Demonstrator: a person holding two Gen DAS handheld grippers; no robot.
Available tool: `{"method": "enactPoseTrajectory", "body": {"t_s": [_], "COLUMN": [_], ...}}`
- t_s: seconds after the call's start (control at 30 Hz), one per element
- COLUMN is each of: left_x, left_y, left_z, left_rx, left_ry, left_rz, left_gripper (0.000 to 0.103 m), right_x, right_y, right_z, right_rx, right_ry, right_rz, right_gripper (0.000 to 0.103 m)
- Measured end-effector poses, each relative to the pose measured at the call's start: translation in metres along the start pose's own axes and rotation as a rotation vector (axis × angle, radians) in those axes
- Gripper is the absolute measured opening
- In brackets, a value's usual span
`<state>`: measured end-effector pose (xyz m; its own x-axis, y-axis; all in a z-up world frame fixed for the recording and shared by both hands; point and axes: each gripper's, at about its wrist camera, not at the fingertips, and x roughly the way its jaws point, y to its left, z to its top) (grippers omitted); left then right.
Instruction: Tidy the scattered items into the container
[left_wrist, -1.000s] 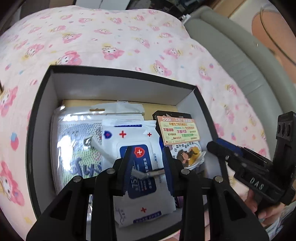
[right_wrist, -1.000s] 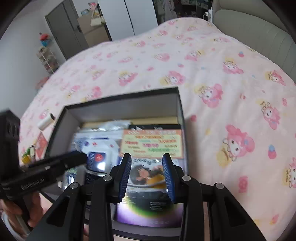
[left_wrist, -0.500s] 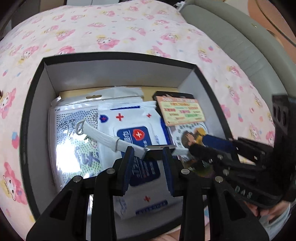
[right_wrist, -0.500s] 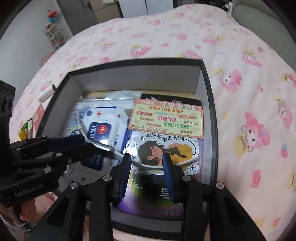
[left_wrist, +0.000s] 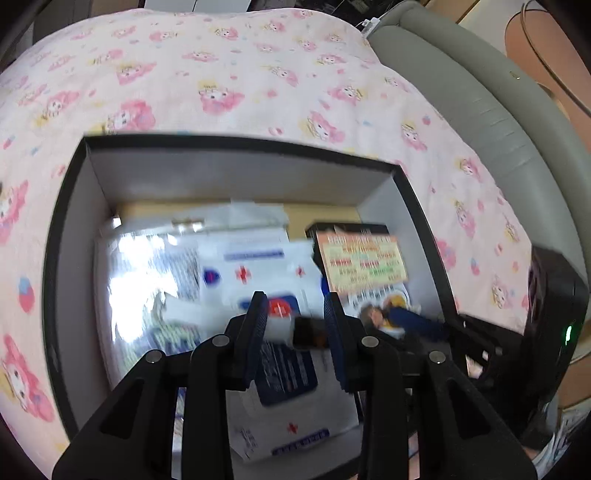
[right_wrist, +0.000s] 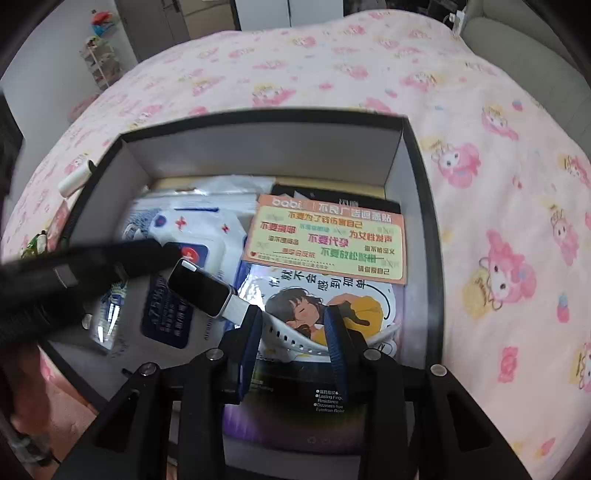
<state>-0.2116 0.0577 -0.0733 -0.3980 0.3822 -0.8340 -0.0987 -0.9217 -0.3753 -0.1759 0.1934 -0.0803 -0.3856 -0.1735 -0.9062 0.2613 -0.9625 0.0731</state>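
A black box (left_wrist: 240, 142) (right_wrist: 258, 112) sits on the pink patterned bedspread. It holds a white wipes pack (left_wrist: 258, 266) (right_wrist: 195, 229), a silver pouch (left_wrist: 147, 277), an orange card (right_wrist: 328, 240) and a book with a cartoon girl (right_wrist: 306, 306). My left gripper (left_wrist: 295, 306) (right_wrist: 162, 254) is low inside the box, shut on a black watch (left_wrist: 308, 328) (right_wrist: 201, 291). The watch's white strap trails over the book and passes between the fingers of my right gripper (right_wrist: 293, 314) (left_wrist: 436, 328). That gripper is open at the box's near edge.
A small white tube (right_wrist: 74, 181) and a few small packets (right_wrist: 37, 240) lie on the bedspread left of the box. A grey padded headboard (left_wrist: 480, 92) runs along the right. A hand (right_wrist: 22, 369) shows at the lower left.
The left gripper has carried the watch lower into the box and toward the right. The strap now lies across the book between the right gripper's fingers. The right gripper has moved closer over the box.
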Motion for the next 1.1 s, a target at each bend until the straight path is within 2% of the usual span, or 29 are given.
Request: {"method": "enactPoseTrajectory", "body": {"t_s": [0.1, 0.17, 0.23, 0.4, 0.5, 0.6, 0.83, 0.93, 1.1], "left_x": [0.017, 0.020, 0.017, 0.007, 0.007, 0.009, 0.006, 0.009, 0.011], "left_y": [-0.010, -0.016, -0.019, -0.011, -0.011, -0.013, -0.009, -0.003, -0.006], "left_z": [-0.002, -0.009, -0.014, -0.029, -0.032, -0.033, -0.030, -0.030, -0.031], "left_rx": [0.051, 0.096, 0.106, 0.071, 0.070, 0.070, 0.066, 0.036, 0.026], "left_ry": [0.059, 0.063, 0.078, 0.129, 0.155, 0.188, 0.131, 0.150, 0.192], "left_rz": [0.072, 0.114, 0.117, 0.059, 0.033, -0.034, -0.035, -0.062, -0.122], "left_gripper": [0.031, 0.031, 0.031, 0.031, 0.031, 0.031, 0.032, 0.032, 0.031], "right_x": [-0.002, -0.003, -0.007, -0.020, -0.014, -0.011, -0.003, 0.000, 0.000], "right_y": [-0.001, -0.002, -0.005, -0.008, -0.006, 0.000, 0.013, 0.019, 0.006], "right_z": [-0.001, -0.001, -0.001, -0.001, -0.001, -0.001, 0.001, 0.001, -0.001], "right_rx": [0.000, 0.005, 0.020, 0.035, 0.029, 0.001, -0.065, -0.094, -0.022], "right_ry": [-0.003, -0.006, -0.013, -0.063, -0.042, -0.034, -0.016, -0.008, 0.032], "right_rz": [0.003, 0.012, 0.024, 0.014, -0.004, -0.020, -0.058, -0.075, -0.005], "right_gripper": [0.031, 0.031, 0.031, 0.031, 0.031, 0.031, 0.031, 0.031, 0.031]}}
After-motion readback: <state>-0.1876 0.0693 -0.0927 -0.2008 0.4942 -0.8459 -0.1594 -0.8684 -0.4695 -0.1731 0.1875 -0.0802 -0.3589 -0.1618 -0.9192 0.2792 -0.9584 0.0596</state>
